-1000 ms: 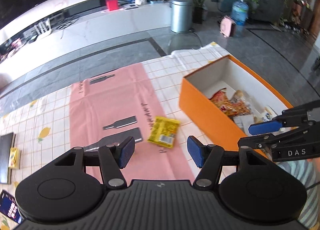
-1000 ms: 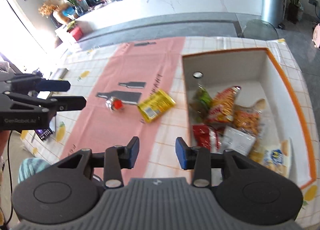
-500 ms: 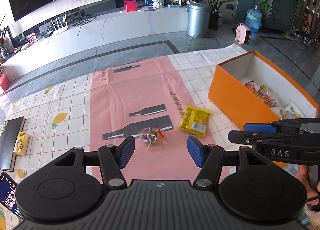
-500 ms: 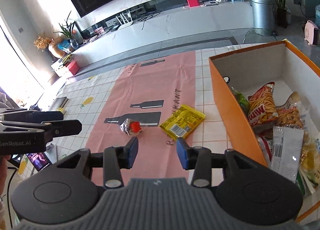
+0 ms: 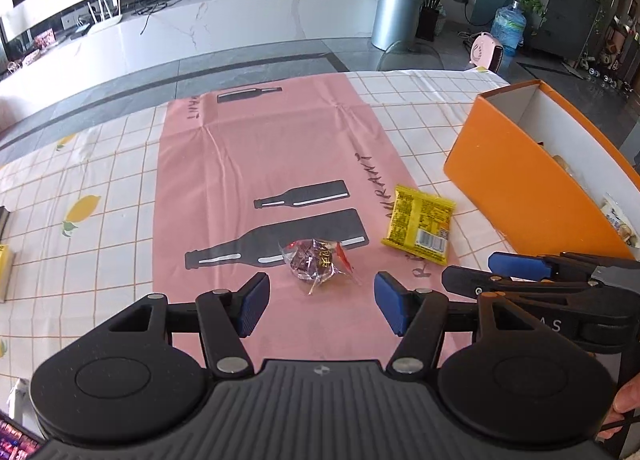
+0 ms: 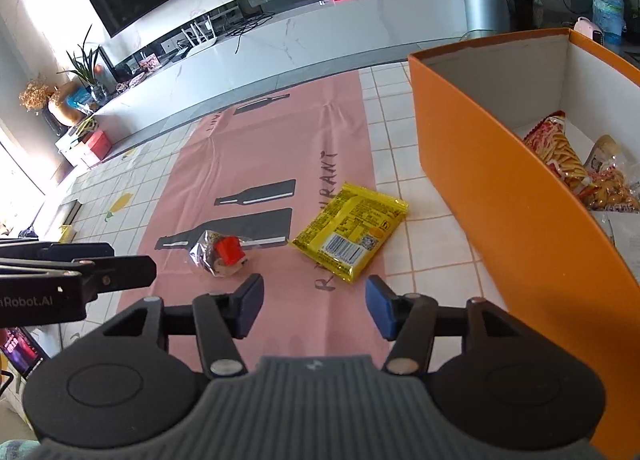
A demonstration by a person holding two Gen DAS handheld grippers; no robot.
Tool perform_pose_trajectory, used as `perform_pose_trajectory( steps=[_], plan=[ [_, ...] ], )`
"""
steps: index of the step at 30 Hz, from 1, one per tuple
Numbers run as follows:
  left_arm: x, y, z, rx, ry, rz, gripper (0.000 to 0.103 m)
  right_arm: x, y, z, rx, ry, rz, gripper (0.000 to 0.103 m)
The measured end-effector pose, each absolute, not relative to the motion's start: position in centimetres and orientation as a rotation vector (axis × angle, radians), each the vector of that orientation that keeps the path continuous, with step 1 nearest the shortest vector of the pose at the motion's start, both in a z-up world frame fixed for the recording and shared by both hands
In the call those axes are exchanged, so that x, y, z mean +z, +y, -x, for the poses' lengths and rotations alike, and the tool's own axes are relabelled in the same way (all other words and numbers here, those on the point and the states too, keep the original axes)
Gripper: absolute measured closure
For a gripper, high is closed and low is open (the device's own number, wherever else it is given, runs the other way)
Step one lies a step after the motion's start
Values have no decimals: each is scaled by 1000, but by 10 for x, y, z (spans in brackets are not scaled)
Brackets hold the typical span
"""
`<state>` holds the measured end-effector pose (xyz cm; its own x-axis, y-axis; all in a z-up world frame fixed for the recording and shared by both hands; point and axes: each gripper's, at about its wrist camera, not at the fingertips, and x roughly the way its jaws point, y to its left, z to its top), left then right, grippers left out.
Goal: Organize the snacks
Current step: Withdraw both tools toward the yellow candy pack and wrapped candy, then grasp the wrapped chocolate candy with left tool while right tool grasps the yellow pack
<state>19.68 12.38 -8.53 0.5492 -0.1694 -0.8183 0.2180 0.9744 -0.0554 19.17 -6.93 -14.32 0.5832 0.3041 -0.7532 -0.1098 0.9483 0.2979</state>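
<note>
A small clear-wrapped candy (image 5: 318, 262) with red and dark contents lies on the pink mat (image 5: 256, 164), just ahead of my left gripper (image 5: 320, 310), which is open and empty. A flat yellow snack packet (image 6: 352, 230) lies to its right, just beyond my right gripper (image 6: 314, 308), whose jaws are opening with nothing between them. The candy (image 6: 220, 256) also shows left of that gripper. The orange box (image 6: 492, 188) at the right holds several snack bags (image 6: 560, 156). The right gripper's fingers (image 5: 516, 266) reach in beside the left gripper.
A checked tablecloth with lemon prints (image 5: 80, 212) covers the table. A phone (image 6: 18, 348) and a dark book with a yellow item (image 5: 4, 264) lie at the left edge. The left gripper's fingers (image 6: 92, 264) reach in at the left of the right wrist view.
Both grippers have come down and closer to the table. The candy and the yellow packet now lie right ahead of the fingertips. The right gripper's jaws have widened.
</note>
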Motion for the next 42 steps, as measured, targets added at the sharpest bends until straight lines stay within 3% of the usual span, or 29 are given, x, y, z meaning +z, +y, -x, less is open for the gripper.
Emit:
perform_pose_trajectory(
  steps=[13, 25, 28, 34, 42],
  plan=[
    [-126, 145, -246, -198, 1044, 156, 31, -178, -73, -249, 96, 978, -384, 38],
    [-152, 150, -253, -214, 1065, 228, 32, -189, -45, -263, 127, 906, -210, 38],
    [-156, 151, -252, -228, 1059, 248, 34, -192, -40, -265, 146, 886, -156, 38],
    [-156, 144, -246, -248, 1026, 173, 51, -196, -33, -266, 164, 858, -94, 36],
    [-155, 140, -242, -244, 1020, 131, 55, -202, -17, -262, 153, 811, 35, 38]
  ],
)
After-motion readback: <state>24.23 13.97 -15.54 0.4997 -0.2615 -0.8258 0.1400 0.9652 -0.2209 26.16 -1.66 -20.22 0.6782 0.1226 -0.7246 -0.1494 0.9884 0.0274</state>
